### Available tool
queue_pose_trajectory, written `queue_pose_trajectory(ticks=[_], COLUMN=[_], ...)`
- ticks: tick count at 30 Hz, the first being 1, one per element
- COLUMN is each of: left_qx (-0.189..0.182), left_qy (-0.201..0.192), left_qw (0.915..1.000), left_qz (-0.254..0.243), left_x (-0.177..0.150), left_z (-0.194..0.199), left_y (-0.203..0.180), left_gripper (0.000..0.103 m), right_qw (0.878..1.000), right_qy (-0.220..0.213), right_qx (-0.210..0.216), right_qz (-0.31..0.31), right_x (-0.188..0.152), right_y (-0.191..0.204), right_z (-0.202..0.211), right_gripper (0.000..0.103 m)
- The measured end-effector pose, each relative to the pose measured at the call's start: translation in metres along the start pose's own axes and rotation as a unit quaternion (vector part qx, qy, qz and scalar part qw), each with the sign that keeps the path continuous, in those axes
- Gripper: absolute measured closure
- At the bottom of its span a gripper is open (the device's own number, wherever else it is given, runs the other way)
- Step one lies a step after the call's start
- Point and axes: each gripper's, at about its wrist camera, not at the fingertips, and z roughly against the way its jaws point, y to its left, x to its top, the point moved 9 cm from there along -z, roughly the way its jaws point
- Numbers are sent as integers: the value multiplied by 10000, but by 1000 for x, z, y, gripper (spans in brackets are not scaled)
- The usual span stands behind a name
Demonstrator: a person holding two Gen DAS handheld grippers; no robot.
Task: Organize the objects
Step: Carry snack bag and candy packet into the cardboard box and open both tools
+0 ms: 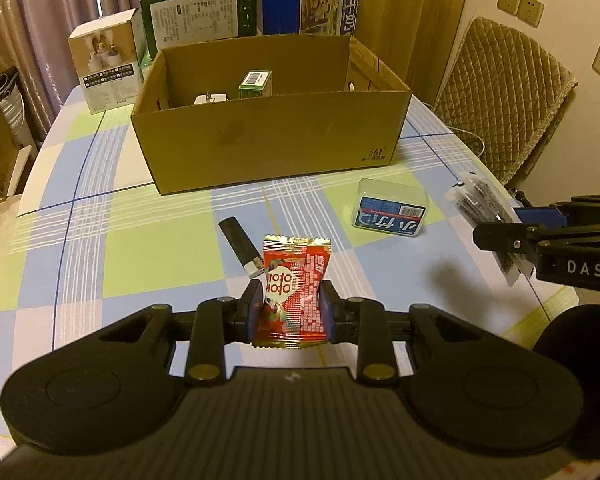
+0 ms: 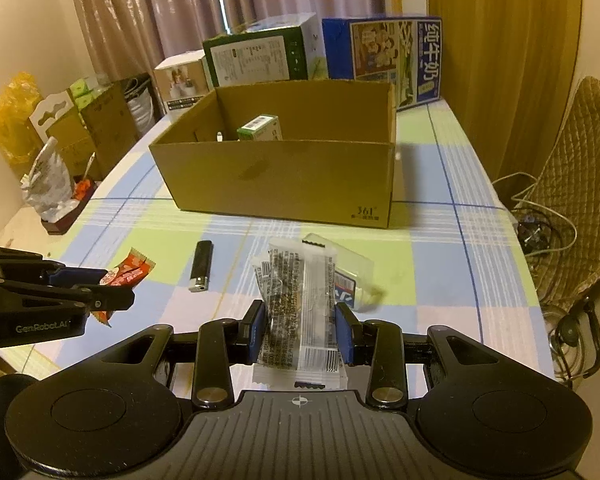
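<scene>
While the box [image 1: 268, 140] sits at 12 o'clock, a red sachet [image 1: 294, 292] is pinched by the left gripper [image 1: 291, 312], a clear packet [image 2: 300, 304] by the right gripper [image 2: 302, 334]; lighter [image 1: 240, 246] at 11.

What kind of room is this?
Probably a home dining room: a table under a checked tablecloth, a padded chair, curtains and wall sockets.

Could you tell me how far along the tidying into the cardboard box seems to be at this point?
Partly done. The cardboard box already holds a small green carton and a white item. In hand: the left gripper clamps a red snack packet, and the right gripper a clear packet, both short of the box. Left on the table: the black lighter and the clear plastic case.
</scene>
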Motion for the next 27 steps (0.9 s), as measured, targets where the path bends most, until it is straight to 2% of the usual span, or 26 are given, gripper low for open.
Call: queue_pose_trajectory(ticks=[16, 21, 27], left_qx=[31, 111, 218], left_qy=[-91, -197, -334], left_qw=[10000, 9996, 9987], left_qz=[-18, -172, -303], left_x=[1, 22, 67], left_z=[13, 14, 11], left_y=[5, 13, 32], left_gripper=[78, 78, 78], right_qw=[9999, 9997, 9992], right_qy=[-38, -136, -303], right_qx=[-15, -22, -23], right_qz=[104, 181, 255], right_x=[4, 26, 70], right_y=[2, 0, -6], right_z=[9, 10, 5], right_gripper=[69, 69, 69])
